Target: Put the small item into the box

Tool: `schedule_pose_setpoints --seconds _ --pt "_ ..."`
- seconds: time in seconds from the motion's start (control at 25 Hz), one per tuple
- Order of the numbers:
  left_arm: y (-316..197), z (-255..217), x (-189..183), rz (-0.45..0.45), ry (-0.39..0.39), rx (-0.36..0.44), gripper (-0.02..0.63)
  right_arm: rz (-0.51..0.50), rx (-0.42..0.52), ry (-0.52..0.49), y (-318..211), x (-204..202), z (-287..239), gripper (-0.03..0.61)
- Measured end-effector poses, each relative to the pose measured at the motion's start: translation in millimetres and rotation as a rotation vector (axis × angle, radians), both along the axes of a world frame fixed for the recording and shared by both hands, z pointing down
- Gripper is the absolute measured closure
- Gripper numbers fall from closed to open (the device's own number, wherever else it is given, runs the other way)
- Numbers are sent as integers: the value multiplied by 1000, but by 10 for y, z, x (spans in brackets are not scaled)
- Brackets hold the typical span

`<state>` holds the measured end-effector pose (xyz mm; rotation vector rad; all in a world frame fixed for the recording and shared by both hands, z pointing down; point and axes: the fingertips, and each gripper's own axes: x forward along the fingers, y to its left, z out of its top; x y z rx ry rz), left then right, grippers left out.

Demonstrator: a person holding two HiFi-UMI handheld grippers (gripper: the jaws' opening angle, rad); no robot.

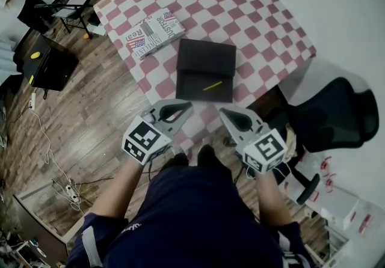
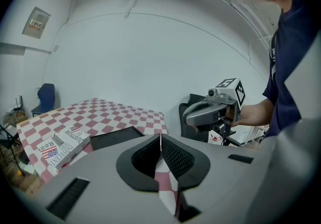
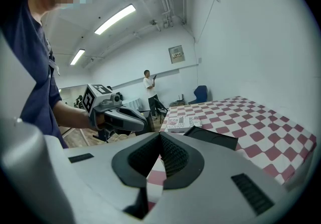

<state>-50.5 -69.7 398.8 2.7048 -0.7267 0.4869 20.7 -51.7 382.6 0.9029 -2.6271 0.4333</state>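
Note:
A black box (image 1: pixel 205 56) lies open on the checkered table (image 1: pixel 264 26). A thin yellow item (image 1: pixel 212 86) rests inside its near half. Both grippers hover at the table's near edge, short of the box. My left gripper (image 1: pixel 184 106) is shut with nothing in it, and my right gripper (image 1: pixel 223 112) is also shut and empty. In the left gripper view the jaws (image 2: pixel 160 141) meet, with the box (image 2: pixel 114 137) ahead to the left and the right gripper (image 2: pixel 209 112) to the right. In the right gripper view the box (image 3: pixel 210 136) lies ahead of the shut jaws (image 3: pixel 159 138).
A printed carton (image 1: pixel 153 33) lies left of the black box. A black office chair (image 1: pixel 337 113) stands by the table's right corner. A folding chair (image 1: pixel 73 1) and cables are on the wooden floor at left. A person (image 3: pixel 149 87) stands far back in the room.

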Motion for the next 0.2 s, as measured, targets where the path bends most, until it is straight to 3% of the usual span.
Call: schedule_pose_setpoints --seconds 0.2 --pt "-20 21 29 1 -1 -6 575 -7 2 7 -28 16 15 563"
